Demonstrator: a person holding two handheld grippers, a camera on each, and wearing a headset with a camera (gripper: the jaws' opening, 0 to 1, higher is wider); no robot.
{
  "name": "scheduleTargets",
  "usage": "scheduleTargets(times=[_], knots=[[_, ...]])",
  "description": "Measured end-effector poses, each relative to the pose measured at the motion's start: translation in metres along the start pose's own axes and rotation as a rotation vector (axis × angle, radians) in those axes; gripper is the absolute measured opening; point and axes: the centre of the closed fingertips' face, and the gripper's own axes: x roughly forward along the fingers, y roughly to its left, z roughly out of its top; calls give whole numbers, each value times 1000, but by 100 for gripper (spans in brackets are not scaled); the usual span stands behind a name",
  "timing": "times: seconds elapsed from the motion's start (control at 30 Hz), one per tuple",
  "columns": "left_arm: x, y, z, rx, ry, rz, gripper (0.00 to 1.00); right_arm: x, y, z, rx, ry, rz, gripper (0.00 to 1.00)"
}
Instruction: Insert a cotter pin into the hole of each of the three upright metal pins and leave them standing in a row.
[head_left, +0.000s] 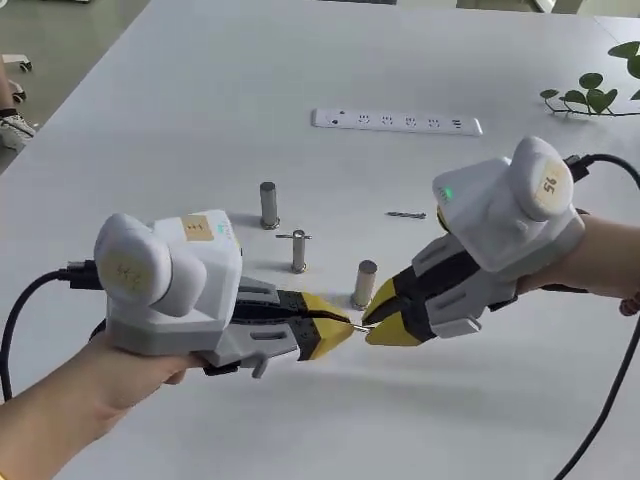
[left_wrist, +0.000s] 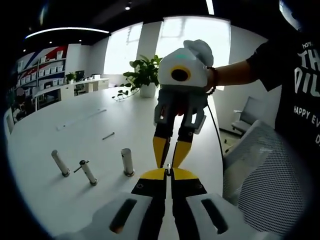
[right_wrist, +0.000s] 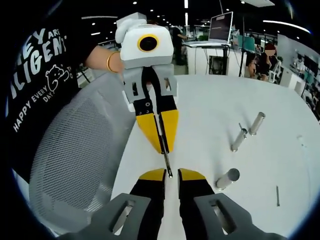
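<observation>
1. A broad white rectangular tabletop (head_left: 200, 100) spreads across the head view.
2. A long white plastic power strip (head_left: 396, 122) lies flat on it at 12 o'clock.
3. A green leafy trailing plant (head_left: 590, 95) reaches in at 2 o'clock.
4. A grey mesh office chair (right_wrist: 70, 150) sits at 8 o'clock in the right gripper view.
5. A dark flat monitor (right_wrist: 222, 25) stands at 1 o'clock there.

Three metal pins (head_left: 268, 204) stand upright, one bearing a cotter pin (head_left: 293, 237).

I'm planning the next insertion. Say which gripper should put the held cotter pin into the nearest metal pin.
Left, probably. The left gripper is shut on the cotter pin, beside the bare nearest metal pin; the right gripper is open at its tip.
</observation>
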Motion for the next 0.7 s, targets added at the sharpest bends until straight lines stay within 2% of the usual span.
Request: scheduleTargets(times=[0.23, 0.7], knots=[[1, -5, 0, -12, -16, -21, 0, 3, 4, -2, -1, 2, 20, 3], [2, -7, -5, -40, -21, -33, 1, 3, 15, -3, -36, 15, 45, 0]])
